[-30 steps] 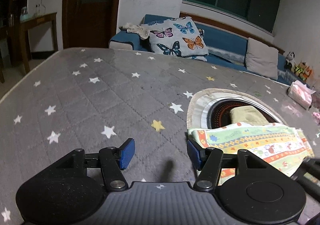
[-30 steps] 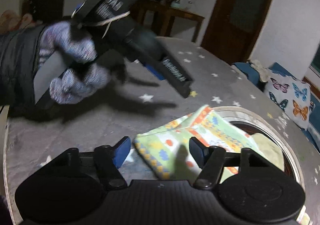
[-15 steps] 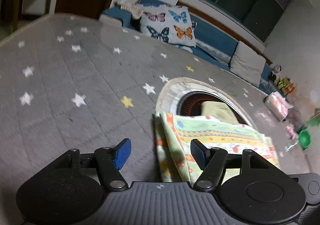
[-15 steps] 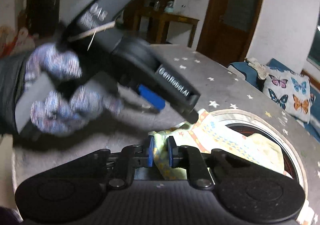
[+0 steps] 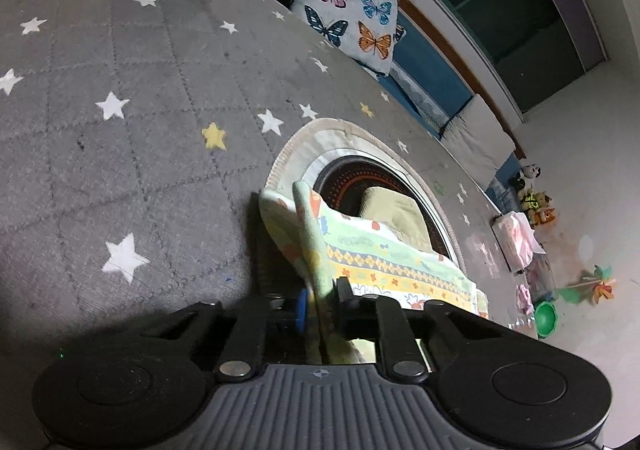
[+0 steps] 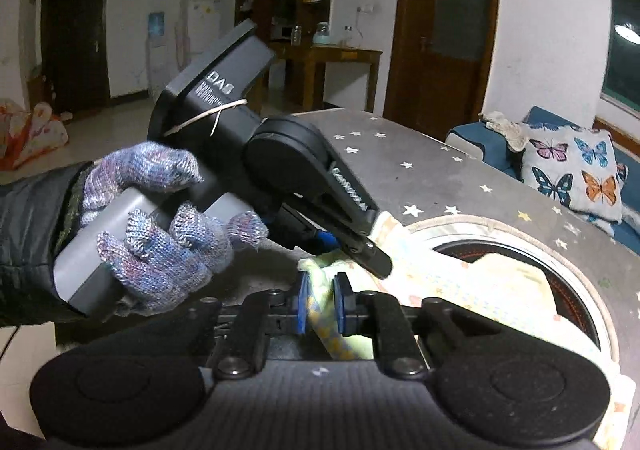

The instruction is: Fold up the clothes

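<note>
I hold the soft green and yellow patterned cloth (image 5: 384, 254) by its near edge. It lies on the grey quilted cover with white stars (image 5: 132, 138), partly over the round opening with a cream rim (image 5: 308, 138). My left gripper (image 5: 320, 300) is closing, and its blue pads already pinch a lifted fold of the cloth. My right gripper (image 6: 322, 308) is opening a tiny bit, but its blue pads (image 6: 303, 306) press on another bunch of the same edge, just beside the left one.

What could go wrong? I think the cloth could slip out of my right pads if they let go more. The two grips are very close together, so the cloth may bunch up and not fold flat. The far part could also drop into the hole if I pull it wrong.

Inside the round opening I see a dark ribbed wall and a pale yellow-green folded cloth (image 5: 394, 210) resting there. I cannot tell what else is under it.
</note>
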A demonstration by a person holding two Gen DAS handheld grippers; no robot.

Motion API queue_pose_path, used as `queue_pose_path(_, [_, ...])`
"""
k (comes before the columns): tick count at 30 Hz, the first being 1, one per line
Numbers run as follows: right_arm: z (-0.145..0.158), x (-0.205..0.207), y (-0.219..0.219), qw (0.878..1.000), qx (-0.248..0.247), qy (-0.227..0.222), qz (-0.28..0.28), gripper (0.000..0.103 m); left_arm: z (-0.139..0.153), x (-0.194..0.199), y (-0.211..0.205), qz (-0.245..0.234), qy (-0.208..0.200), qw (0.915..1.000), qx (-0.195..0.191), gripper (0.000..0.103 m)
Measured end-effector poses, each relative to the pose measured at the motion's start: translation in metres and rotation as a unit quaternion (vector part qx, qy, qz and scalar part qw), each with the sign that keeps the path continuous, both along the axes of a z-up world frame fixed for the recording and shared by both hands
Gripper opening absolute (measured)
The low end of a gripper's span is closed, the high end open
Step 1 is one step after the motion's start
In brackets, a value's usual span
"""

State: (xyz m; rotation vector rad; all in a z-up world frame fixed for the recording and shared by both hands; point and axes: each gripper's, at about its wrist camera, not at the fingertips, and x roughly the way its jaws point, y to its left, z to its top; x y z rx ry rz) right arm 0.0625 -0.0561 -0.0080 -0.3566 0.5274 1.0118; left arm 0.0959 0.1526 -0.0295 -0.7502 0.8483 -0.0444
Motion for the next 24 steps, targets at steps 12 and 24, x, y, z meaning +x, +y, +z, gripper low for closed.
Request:
queue_pose_path(12, [-0.019,0.08,-0.102,0.978,-0.005,0.044,-0.203,0.019,-0.003,-0.001,-0.004,0.003,0.002,0.9997,0.026,0.01])
queue_pose_path(24, [-0.039,0.111,-0.164,0.949,0.012,0.051,-0.312,0.041,-0.002,0.001,-0.012,-0.001,0.002,0.9982,0.059,0.01])
